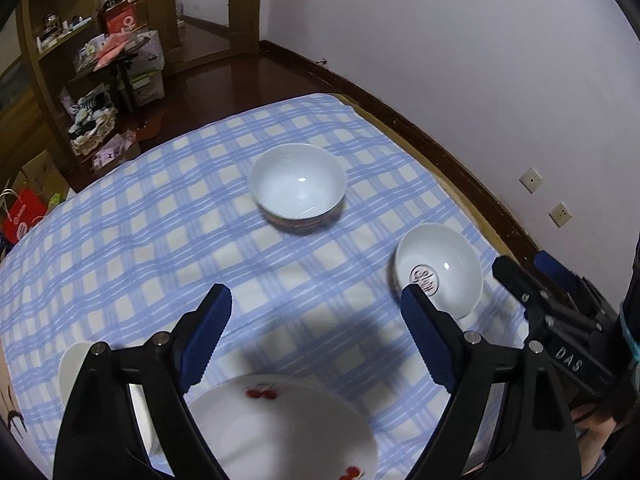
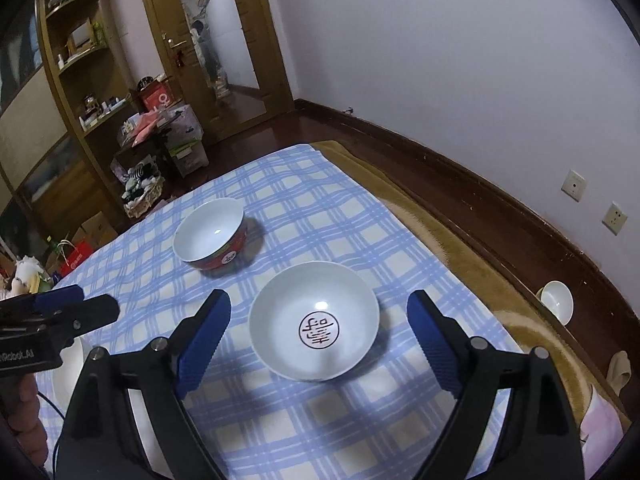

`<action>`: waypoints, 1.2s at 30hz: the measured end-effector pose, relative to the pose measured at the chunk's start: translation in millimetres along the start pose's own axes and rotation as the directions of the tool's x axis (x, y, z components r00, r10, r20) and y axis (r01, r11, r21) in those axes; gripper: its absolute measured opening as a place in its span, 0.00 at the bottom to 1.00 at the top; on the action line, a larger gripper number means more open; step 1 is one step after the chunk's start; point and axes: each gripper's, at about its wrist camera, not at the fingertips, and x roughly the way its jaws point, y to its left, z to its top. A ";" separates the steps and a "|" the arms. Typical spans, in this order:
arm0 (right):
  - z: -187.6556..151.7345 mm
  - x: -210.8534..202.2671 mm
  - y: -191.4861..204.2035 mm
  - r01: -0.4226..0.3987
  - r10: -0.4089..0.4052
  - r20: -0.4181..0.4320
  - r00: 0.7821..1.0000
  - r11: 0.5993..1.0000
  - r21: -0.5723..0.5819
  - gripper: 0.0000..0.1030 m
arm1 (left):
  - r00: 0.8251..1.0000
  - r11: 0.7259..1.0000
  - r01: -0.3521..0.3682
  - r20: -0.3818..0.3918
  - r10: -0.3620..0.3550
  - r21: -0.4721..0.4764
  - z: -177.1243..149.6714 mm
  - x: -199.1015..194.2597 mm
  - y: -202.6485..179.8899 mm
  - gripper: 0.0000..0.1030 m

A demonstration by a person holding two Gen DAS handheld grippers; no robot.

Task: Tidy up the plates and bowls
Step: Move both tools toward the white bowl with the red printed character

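Blue-and-cream checked cloth (image 2: pixel 328 216) covers the work surface, with a tan blanket (image 2: pixel 452 240) exposed along its far edge toward the wall. Dark wood skirting (image 2: pixel 500 204) runs along a pale wall fitted with two wall sockets (image 2: pixel 573 185). Reddish-brown floorboards (image 1: pixel 240 76) extend to a wooden doorway (image 2: pixel 224 40). Wooden shelving (image 2: pixel 76 60) stands at the left, with boxes and bags stacked at its base.

A red-sided bowl (image 1: pixel 298 184) sits upright near the centre of the cloth. A white bowl with a red seal mark (image 2: pixel 314 320) sits nearer, apart from the first. A white plate with cherry motifs (image 1: pixel 280 428) lies at the near edge, below the left gripper (image 1: pixel 316 308). Another small white bowl (image 2: pixel 557 302) rests beyond the cloth, close to the skirting.

The left gripper's jaws stand wide apart and hold nothing. The right gripper (image 2: pixel 318 316) likewise stands wide apart, its fingers flanking the seal-marked bowl without contact.
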 end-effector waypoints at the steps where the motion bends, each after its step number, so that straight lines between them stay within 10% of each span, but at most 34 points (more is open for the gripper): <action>1: 0.3 0.8 -2.2 -0.002 0.002 0.003 1.000 1.000 0.006 0.91 | 1.000 1.000 0.005 -0.004 -0.005 0.001 2.1 3.8 -3.0 0.83; 22: -9.4 46.6 -52.7 -0.020 0.034 -0.104 0.994 0.991 0.135 0.90 | 0.991 0.998 0.037 -0.132 -0.031 0.042 17.5 98.8 -45.2 0.83; 31: -20.7 77.2 -62.7 -0.047 0.087 -0.211 0.974 0.981 0.190 0.57 | 0.982 0.998 0.056 -0.185 -0.048 0.034 16.0 126.9 -55.2 0.81; 36: -22.7 80.3 -70.2 -0.092 0.142 -0.210 0.967 0.969 0.231 0.47 | 0.973 0.996 0.051 -0.229 -0.034 0.068 13.5 141.0 -67.2 0.63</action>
